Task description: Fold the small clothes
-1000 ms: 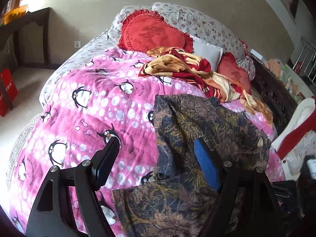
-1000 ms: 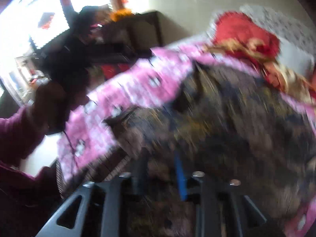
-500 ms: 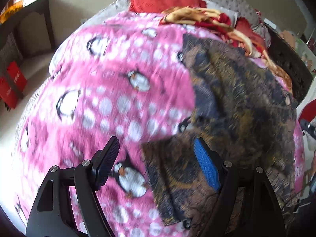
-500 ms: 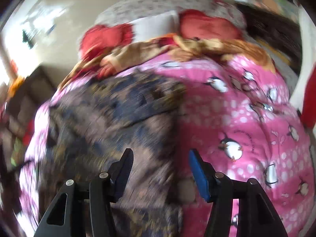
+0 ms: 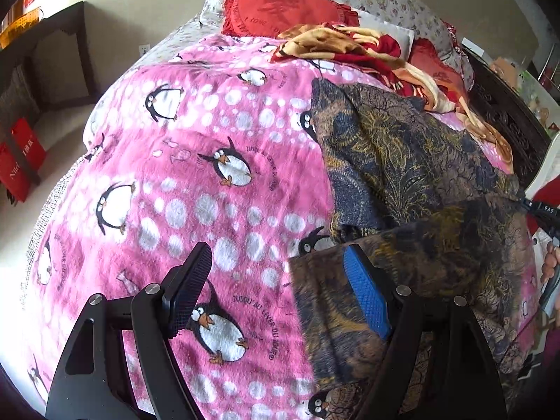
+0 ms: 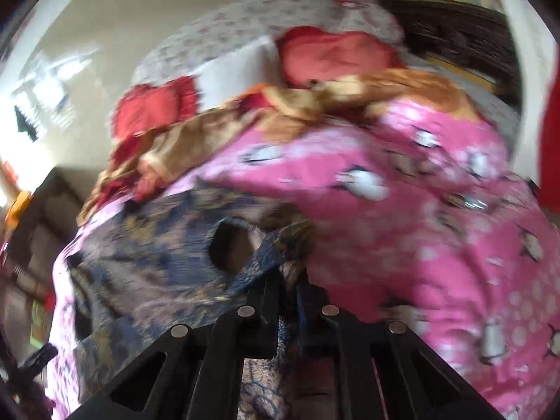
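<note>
A dark blue and gold patterned garment [image 5: 402,175] lies on the pink penguin blanket [image 5: 196,175], with one flap folded over near me. My left gripper [image 5: 276,287] is open and empty, with its blue right finger over the garment's near left edge. In the right wrist view, my right gripper [image 6: 288,280] is shut on the garment's edge [image 6: 157,266] and the cloth bunches between the fingers. That view is blurred.
A red and gold blanket [image 5: 353,49] lies crumpled beyond the garment. Red heart pillows [image 5: 280,7] and floral pillows sit at the bed's head. A dark wooden table [image 5: 52,56] and red bags stand on the floor at left. Dark furniture stands at right.
My right gripper, open half a second ago, has closed on the garment's edge. My left gripper has drawn back a little and stays open.
</note>
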